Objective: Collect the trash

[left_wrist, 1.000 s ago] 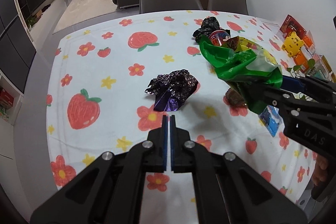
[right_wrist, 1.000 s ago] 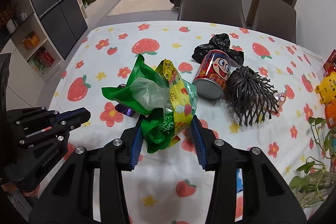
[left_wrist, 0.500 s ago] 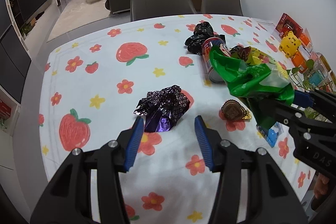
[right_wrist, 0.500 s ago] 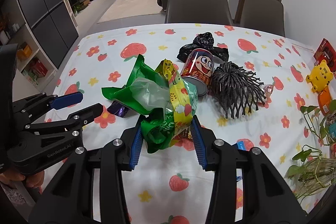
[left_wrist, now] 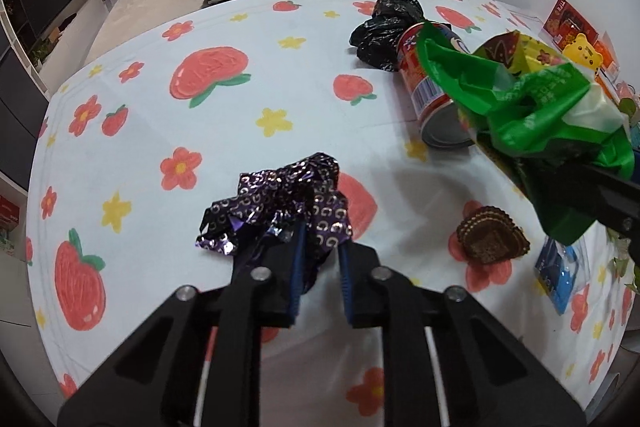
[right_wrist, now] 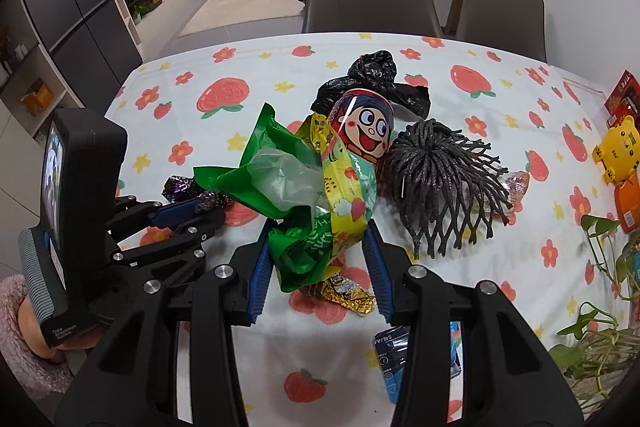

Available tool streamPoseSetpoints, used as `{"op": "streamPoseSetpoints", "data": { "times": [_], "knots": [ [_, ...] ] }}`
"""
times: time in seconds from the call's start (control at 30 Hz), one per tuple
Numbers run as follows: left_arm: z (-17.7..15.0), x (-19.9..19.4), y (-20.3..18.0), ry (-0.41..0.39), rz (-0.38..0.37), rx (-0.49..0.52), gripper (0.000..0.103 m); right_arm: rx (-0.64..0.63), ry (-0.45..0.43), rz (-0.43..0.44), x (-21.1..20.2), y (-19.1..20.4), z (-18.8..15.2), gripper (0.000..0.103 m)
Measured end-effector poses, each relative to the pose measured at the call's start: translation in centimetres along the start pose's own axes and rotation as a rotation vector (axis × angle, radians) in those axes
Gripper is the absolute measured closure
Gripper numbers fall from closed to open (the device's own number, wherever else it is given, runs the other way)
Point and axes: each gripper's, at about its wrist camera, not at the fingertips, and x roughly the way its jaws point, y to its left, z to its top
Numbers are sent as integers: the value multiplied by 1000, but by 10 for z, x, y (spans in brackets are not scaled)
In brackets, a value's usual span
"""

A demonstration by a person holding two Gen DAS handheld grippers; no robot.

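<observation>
A crumpled purple foil wrapper (left_wrist: 280, 203) lies on the strawberry-print tablecloth (left_wrist: 224, 39). My left gripper (left_wrist: 320, 259) has its jaws closed around the wrapper's near edge, blue pads touching it. It also shows in the right wrist view (right_wrist: 188, 215), with the wrapper (right_wrist: 180, 185) at its tips. My right gripper (right_wrist: 316, 263) is shut on a bundle of green and yellow plastic bags (right_wrist: 316, 195), held above the table; the bundle shows at the right of the left wrist view (left_wrist: 532, 107).
A red snack can (right_wrist: 364, 131) lies on its side by a black plastic bag (right_wrist: 372, 75) and a grey foam net (right_wrist: 444, 179). A gold wrapper (right_wrist: 344, 293), a brown paper cup (left_wrist: 492, 239), a blue packet (left_wrist: 560, 267), toys and a plant (right_wrist: 600, 307) sit at the right.
My left gripper opened, moved forward over the purple wrapper and has closed onto its near edge. The right gripper kept hold of the bag bundle.
</observation>
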Motion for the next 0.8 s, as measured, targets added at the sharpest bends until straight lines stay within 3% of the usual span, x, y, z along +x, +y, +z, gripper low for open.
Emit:
{"op": "streamPoseSetpoints", "data": {
  "times": [0.07, 0.43, 0.8],
  "knots": [
    [1, -3, 2, -10, 1, -5, 96, 3, 1, 1, 0, -1, -1, 62],
    [-9, -58, 8, -64, -1, -10, 97, 10, -8, 7, -23, 13, -13, 62],
    [-54, -156, -5, -155, -28, 50, 97, 57, -86, -29, -109, 41, -60, 62]
  ]
}}
